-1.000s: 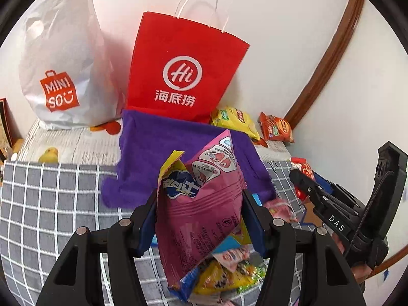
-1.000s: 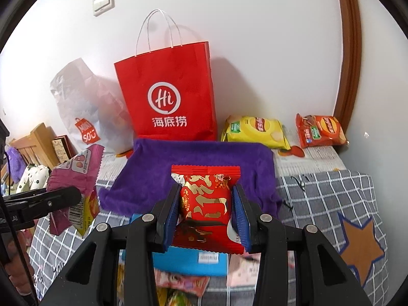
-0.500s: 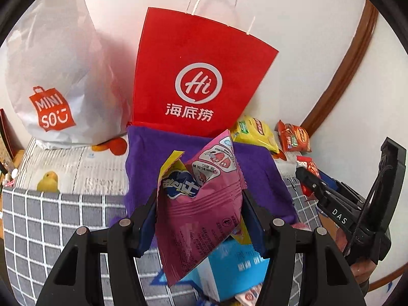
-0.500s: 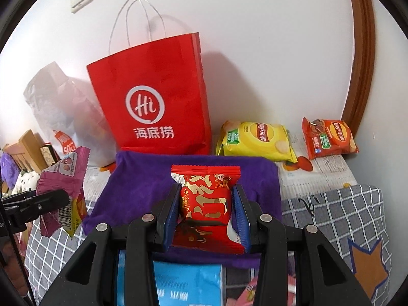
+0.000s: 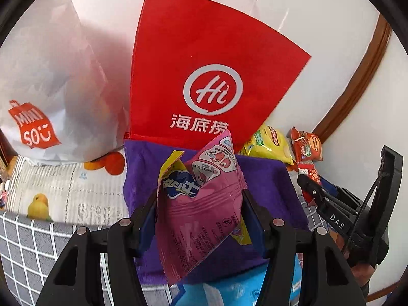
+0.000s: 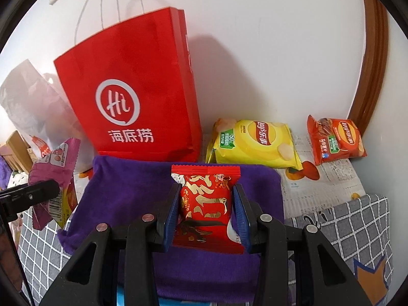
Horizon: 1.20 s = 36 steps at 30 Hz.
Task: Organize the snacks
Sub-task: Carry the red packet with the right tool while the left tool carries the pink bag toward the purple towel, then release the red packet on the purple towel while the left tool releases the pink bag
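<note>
The pink snack packet was clamped between the blue pads of the left tool, held upright and clear of the surface, with a yellow wrapper edge showing behind it. The red snack packet with gold lettering was pinched the same way in the right tool, also lifted. Both hung over the purple cloth, which lay spread on the worktop toward its back edge.

Touching the cloth's far edge stood a red paper bag with white string handles, leaning against the wall. A white plastic bag sat just beside it, toward the worktop's left back corner. A yellow chip bag and an orange chip bag lay flat along the back edge to the right, apart from each other. A blue packet showed at the near edge of the cloth.

By my reading, the step in hand was carrying 2 picked packets to where they belong, most likely the cloth or the red bag; the mouth of the bag was not visible, so I could not tell which. The next move called for lowering each packet onto its spot before the tools let go, keeping the 2 tools from crowding each other over the cloth.
</note>
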Motion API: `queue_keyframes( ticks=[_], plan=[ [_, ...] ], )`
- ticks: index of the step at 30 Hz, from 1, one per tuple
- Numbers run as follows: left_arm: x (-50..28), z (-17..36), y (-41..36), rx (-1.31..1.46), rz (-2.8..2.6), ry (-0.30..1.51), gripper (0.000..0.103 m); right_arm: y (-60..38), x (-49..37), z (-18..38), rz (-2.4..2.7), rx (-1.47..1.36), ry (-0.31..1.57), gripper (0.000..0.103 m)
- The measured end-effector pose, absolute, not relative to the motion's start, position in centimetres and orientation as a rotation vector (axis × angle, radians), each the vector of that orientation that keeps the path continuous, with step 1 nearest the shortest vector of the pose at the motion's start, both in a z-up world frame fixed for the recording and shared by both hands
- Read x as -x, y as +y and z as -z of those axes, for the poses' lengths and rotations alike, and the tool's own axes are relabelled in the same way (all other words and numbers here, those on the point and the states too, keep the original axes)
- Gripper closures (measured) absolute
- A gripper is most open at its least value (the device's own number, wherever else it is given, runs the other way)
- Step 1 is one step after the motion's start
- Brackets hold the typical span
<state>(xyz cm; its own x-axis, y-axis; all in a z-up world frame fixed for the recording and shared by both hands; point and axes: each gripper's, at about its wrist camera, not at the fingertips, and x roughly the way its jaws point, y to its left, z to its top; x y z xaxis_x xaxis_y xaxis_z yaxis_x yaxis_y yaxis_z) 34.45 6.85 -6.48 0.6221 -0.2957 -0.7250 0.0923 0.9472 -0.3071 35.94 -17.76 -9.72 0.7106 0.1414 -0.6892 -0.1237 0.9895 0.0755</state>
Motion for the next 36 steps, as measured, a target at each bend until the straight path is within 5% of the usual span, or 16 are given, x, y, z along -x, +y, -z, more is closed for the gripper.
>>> queue_keyframes(
  ticks=[36],
  plan=[
    [-39.0, 13.5, 6.0, 0.196, 0.196, 1.016, 0.044, -18.2, -40.7, 15.8, -0.122, 0.005, 0.915, 0.062]
  ],
)
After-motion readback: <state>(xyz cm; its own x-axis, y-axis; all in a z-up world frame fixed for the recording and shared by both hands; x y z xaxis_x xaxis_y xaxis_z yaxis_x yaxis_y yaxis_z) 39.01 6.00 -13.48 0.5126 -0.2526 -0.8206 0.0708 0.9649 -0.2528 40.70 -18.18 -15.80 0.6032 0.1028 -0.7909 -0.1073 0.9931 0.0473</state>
